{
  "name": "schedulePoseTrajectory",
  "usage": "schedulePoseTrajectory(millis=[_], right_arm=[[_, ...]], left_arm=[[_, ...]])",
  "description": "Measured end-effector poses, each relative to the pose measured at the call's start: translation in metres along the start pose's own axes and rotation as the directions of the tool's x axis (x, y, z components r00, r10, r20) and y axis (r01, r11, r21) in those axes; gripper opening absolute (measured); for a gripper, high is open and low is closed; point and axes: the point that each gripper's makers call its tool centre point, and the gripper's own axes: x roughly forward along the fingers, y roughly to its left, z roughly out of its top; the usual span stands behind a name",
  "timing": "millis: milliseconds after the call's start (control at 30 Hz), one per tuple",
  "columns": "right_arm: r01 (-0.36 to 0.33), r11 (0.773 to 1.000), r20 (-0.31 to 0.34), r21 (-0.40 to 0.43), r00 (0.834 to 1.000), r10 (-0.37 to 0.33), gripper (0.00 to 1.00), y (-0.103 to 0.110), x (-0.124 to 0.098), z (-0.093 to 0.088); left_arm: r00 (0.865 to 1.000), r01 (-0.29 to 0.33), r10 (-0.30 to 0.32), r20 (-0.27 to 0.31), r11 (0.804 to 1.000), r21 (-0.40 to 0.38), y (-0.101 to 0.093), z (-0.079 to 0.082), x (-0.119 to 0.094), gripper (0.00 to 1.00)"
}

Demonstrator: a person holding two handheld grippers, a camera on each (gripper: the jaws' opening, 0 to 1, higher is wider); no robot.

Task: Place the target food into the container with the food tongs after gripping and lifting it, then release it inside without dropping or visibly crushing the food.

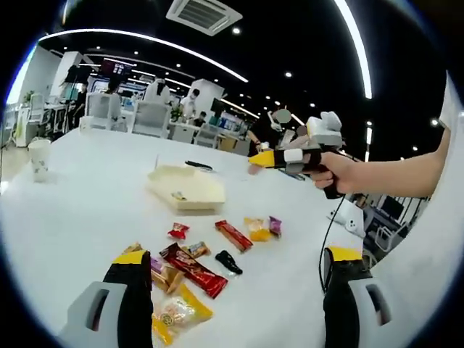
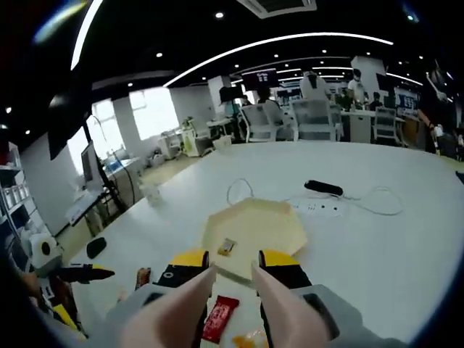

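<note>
A cream hexagonal container [image 1: 187,190] [image 2: 254,228] lies on the white table [image 1: 87,210] with one small wrapped snack [image 2: 227,246] inside. Several wrapped snacks lie in front of it, among them a long red packet [image 1: 193,270], a red bar [image 1: 233,235] [image 2: 218,317] and a yellow packet [image 1: 257,229]. My left gripper [image 1: 239,254] stands wide open above the near snacks, holding nothing. A hand holds my right gripper [image 1: 255,161] [image 2: 233,270] in the air right of the container. Its pale tong blades [image 2: 185,301] stand apart with nothing between them, pointing at the container's near edge.
A paper cup [image 1: 40,158] stands at the far left of the table. Beyond the container lie a black object [image 2: 322,188], a white power strip [image 2: 319,208] and a looping cable [image 2: 243,190]. Office chairs, desks and people fill the background.
</note>
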Motion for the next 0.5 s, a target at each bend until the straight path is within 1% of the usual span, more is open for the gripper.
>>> schedulePoseTrajectory(millis=[100, 233, 367, 500], right_arm=[[0.0, 1.0, -0.002, -0.008, 1.0, 0.0, 0.27, 0.007, -0.002, -0.003], [-0.008, 1.0, 0.009, 0.021, 1.0, 0.007, 0.27, 0.012, -0.003, -0.006], [0.014, 0.999, 0.005, 0.029, 1.0, -0.014, 0.27, 0.008, -0.006, -0.011], [0.054, 0.998, -0.005, 0.044, 0.999, -0.054, 0.27, -0.005, -0.014, -0.019]], left_arm=[[1.0, -0.006, 0.007, 0.017, 1.0, -0.025, -0.001, 0.0, -0.002, 0.99], [1.0, 0.002, -0.001, 0.024, 1.0, -0.015, -0.008, -0.001, -0.005, 0.99], [1.0, 0.007, -0.007, 0.02, 1.0, -0.008, -0.009, -0.005, -0.007, 0.99], [1.0, 0.007, -0.006, 0.014, 1.0, -0.028, -0.008, -0.011, -0.009, 0.98]])
